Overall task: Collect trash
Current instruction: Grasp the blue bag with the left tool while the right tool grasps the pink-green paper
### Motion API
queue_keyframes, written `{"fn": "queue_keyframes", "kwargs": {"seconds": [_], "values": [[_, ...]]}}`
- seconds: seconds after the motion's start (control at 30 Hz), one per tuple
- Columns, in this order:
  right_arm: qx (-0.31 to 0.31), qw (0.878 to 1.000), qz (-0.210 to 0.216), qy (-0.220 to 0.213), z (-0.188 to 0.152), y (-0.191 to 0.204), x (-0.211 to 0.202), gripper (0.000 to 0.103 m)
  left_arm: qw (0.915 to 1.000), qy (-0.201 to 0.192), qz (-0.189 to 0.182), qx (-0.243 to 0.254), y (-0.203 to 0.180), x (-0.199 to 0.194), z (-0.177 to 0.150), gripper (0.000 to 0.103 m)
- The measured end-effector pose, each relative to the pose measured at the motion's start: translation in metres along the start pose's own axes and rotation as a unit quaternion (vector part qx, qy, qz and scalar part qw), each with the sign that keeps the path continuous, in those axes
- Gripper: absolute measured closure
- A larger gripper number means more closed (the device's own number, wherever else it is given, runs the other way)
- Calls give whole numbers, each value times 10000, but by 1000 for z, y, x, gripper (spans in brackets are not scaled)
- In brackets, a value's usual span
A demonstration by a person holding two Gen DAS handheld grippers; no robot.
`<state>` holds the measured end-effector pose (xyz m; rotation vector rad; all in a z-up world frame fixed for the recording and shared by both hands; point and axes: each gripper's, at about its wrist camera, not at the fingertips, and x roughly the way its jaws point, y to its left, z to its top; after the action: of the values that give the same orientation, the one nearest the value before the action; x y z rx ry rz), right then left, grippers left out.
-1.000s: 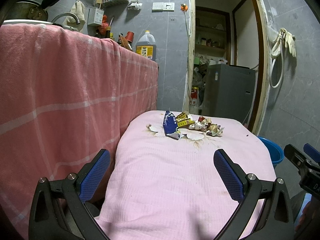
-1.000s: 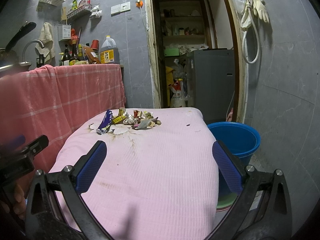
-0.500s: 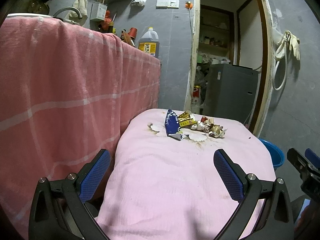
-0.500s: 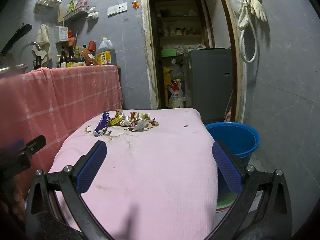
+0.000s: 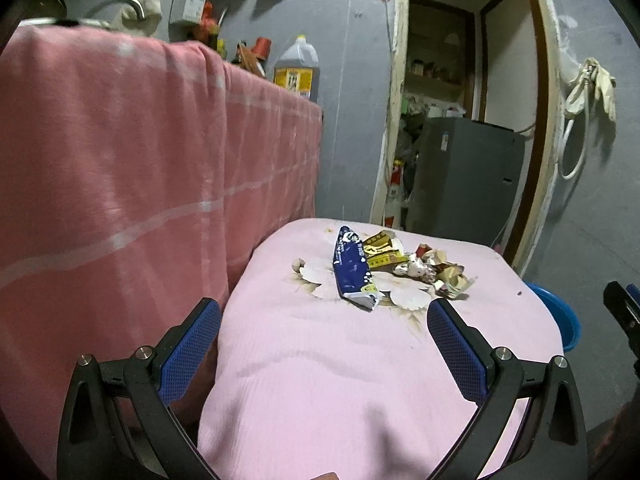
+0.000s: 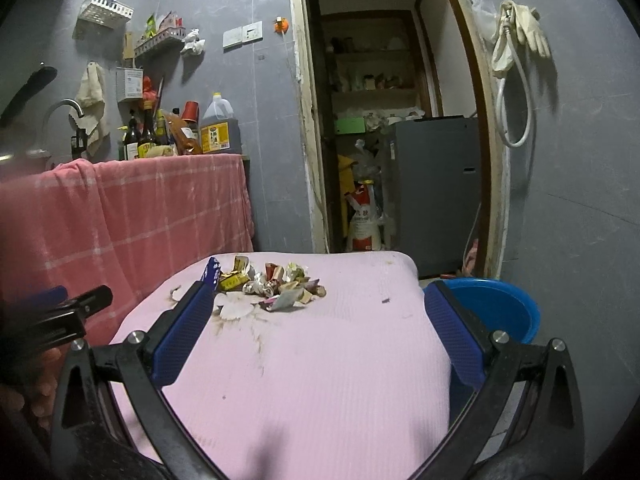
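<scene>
Both grippers (image 5: pixel 324 312) (image 6: pixel 316 300) have neared the trash pile (image 5: pixel 384 268), pink table (image 5: pixel 320 380) edges clear.

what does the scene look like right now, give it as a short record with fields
surface: table under a pink cloth
trash: pile of crumpled wrappers at the far part of the cloth, with a blue wrapper on its left side
bin: blue bucket on the floor, right of the table
left gripper: open, holding nothing, short of the pile
right gripper: open, holding nothing, short of the pile
backdrop: counter draped in a pink checked cloth on the left, open doorway behind
task state: no trash picked up yet
</scene>
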<state>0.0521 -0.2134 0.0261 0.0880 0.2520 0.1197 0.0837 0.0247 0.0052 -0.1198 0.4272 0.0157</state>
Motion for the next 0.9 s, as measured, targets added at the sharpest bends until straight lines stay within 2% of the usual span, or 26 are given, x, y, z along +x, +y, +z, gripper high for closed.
{"fn": "queue_keyframes", "kwargs": {"seconds": [0.33, 0.43, 0.67, 0.9], "values": [[33, 9977, 588, 348, 11, -1, 72, 0, 9995, 309, -5, 109, 6, 55, 23, 2], [36, 9955, 640, 701, 12, 0, 99, 0, 9987, 478, -89, 156, 7, 74, 28, 2], [149, 9852, 634, 1585, -1, -5, 156, 0, 9931, 1159, -142, 138, 10, 115, 29, 2], [345, 9702, 710, 2293, -16, -10, 190, 0, 9827, 1814, -321, 194, 9, 139, 28, 2]]}}
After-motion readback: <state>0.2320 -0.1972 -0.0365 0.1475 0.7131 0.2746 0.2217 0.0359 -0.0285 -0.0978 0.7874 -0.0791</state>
